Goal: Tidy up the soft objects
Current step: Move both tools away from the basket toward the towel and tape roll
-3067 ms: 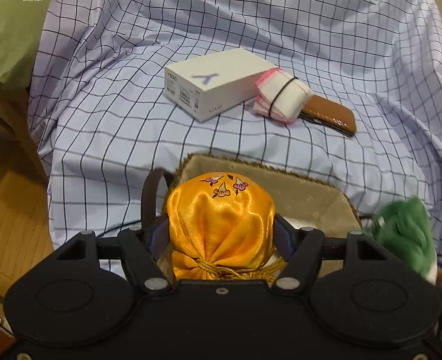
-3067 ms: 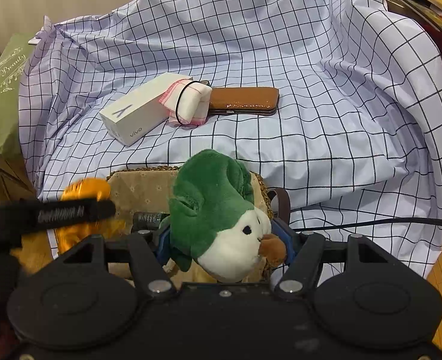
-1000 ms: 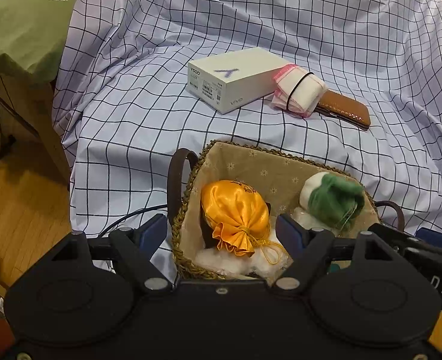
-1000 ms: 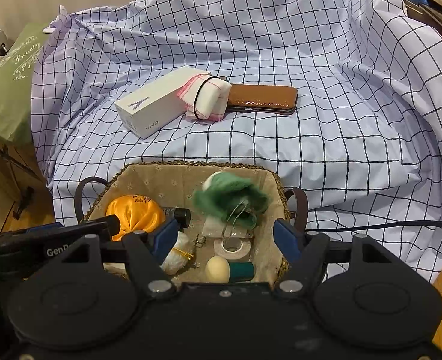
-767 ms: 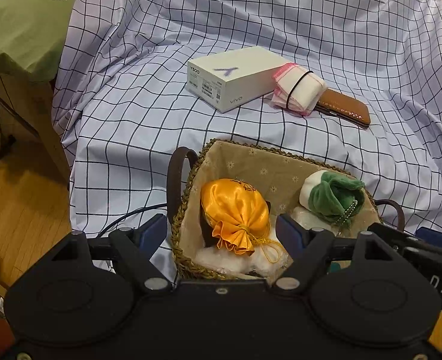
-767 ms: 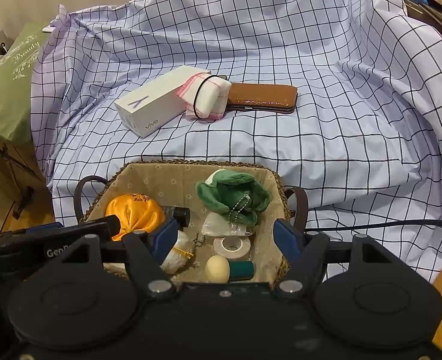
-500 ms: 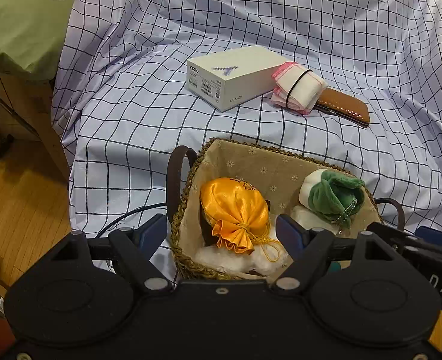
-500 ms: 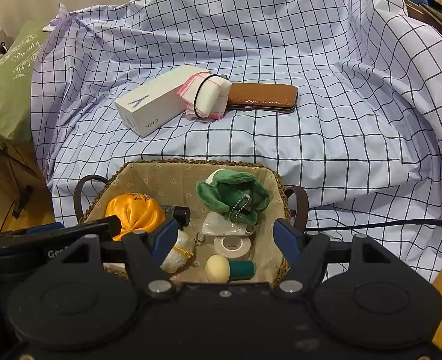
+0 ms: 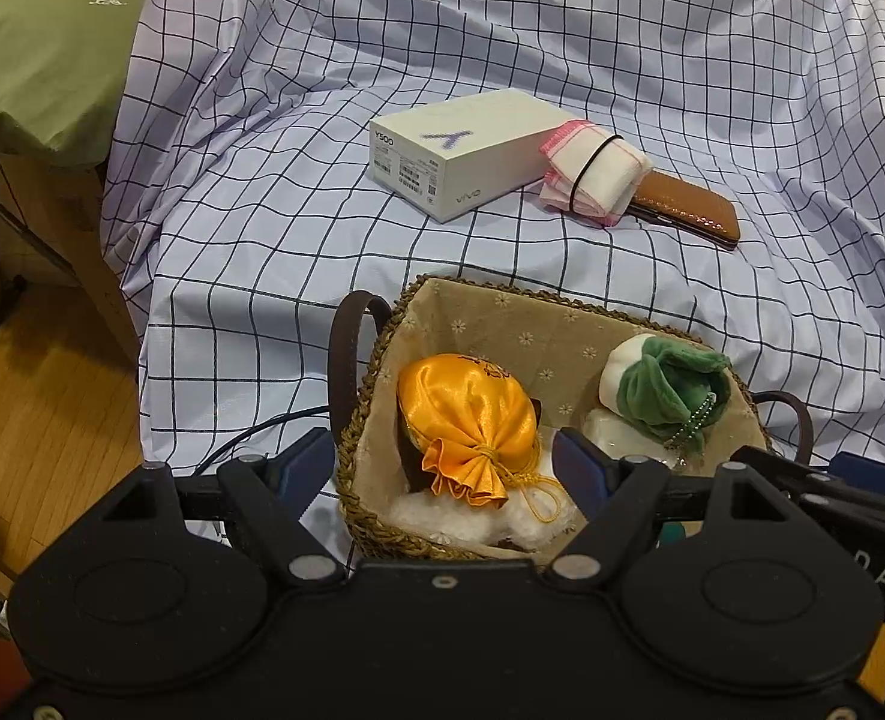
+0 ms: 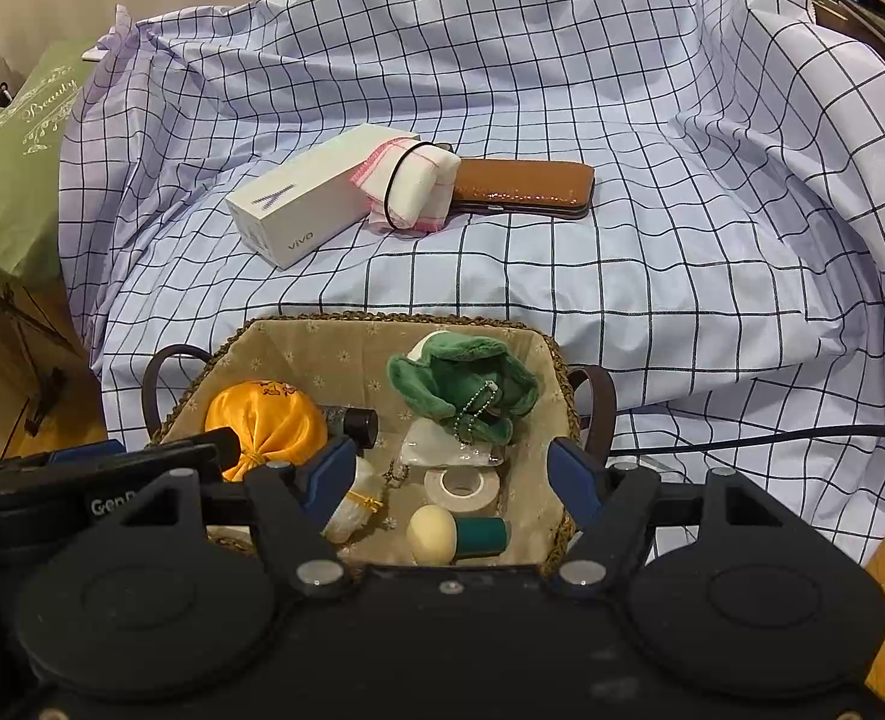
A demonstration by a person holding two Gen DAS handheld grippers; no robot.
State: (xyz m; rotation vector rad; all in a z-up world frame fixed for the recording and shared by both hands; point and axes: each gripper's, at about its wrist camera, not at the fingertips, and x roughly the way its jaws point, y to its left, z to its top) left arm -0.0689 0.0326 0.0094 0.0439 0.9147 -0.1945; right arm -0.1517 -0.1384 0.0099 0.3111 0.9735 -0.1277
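The orange pouch (image 9: 465, 414) lies at the left end of the basket (image 9: 538, 333), its gathered neck and gold cord toward the camera. The green plush (image 10: 463, 384) sits at the right end, its bead chain hanging over a clear plastic piece. Both look light and squashy. The pouch's satin is likely slippery, so its bunched neck just above the cord would give the surest hold; the plush would take a pinch anywhere across its body, though the chain could snag. Around them in the basket lie a tape roll (image 10: 462, 486), a small cream-and-green piece, a dark tube and some white fluff.

The left gripper (image 9: 442, 468) hangs above the basket's near left corner with its jaws apart and nothing pressed between them; the pouch lies well below. The right gripper (image 10: 451, 474) hangs over the near rim, jaws likewise apart and empty.

Beyond the basket, on the checked cloth (image 10: 652, 276), a rolled towel (image 10: 415, 186) bound with a black band lies between a white box (image 10: 316, 204) and a brown case (image 10: 523, 187), touching both. It looks soft and light, and is probably the next item; taking it across the banded middle should keep it rolled.
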